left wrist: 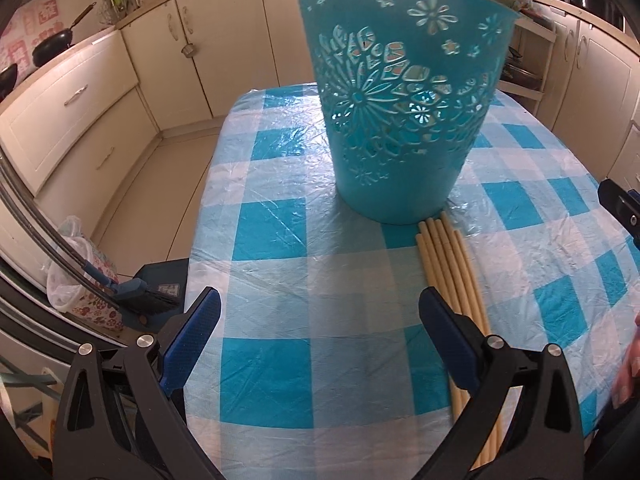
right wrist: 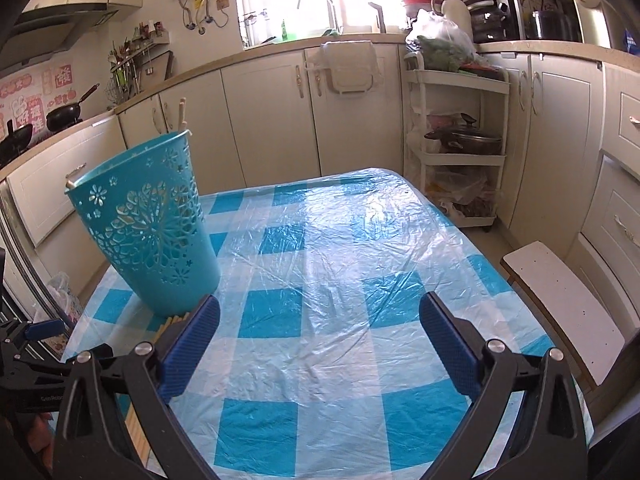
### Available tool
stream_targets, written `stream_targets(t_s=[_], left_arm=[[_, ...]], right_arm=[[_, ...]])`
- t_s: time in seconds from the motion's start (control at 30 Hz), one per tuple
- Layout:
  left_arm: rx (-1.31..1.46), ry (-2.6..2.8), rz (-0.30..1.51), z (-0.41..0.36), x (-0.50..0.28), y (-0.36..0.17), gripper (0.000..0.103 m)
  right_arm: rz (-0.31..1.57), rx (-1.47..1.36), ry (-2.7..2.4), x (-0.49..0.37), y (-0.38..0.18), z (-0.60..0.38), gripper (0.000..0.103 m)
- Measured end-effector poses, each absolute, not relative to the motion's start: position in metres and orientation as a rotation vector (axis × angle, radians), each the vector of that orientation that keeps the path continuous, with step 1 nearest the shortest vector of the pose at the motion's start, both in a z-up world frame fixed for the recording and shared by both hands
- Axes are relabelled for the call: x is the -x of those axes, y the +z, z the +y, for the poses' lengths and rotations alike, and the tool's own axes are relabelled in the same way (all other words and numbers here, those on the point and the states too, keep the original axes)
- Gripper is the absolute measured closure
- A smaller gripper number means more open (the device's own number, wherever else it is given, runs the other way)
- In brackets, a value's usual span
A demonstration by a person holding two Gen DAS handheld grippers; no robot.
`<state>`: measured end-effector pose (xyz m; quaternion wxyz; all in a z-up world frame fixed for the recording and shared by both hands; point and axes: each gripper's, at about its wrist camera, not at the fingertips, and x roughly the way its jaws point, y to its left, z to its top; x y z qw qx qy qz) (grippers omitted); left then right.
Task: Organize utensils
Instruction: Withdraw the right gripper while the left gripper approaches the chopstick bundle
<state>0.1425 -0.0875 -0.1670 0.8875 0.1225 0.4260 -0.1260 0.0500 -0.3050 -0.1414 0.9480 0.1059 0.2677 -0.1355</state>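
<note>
Left tool (left wrist: 320,312) open, empty. Right tool (right wrist: 320,320) open wide, empty. Chopsticks (left wrist: 452,264) lie bundled on the checked surface (left wrist: 280,220), tips touching the upright teal basket (left wrist: 404,100).

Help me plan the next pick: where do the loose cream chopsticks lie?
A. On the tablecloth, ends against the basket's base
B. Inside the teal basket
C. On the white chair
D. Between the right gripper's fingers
A: the chopsticks lie bundled on the checked tablecloth, ends at the foot of the teal basket.
</note>
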Motion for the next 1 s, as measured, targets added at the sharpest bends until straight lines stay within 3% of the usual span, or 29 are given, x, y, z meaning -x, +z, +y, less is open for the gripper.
stream_targets(t_s=[0.37,0.73,1.0], left_arm=[[-0.273,-0.269,0.916,-0.098,-0.135,-0.172,0.007],[-0.088,-0.299,1.011,-0.078,-0.150,-0.185,0.008],[-0.175,-0.281,1.022,-0.104,-0.153,-0.195,0.008]], right_arm=[[0.524,-0.254,-0.263,-0.047,-0.135,-0.308,0.007],[0.516,-0.278,-0.252,-0.047,-0.132,-0.308,0.007],[0.518,-0.278,-0.232,-0.048,-0.132,-0.304,0.007]])
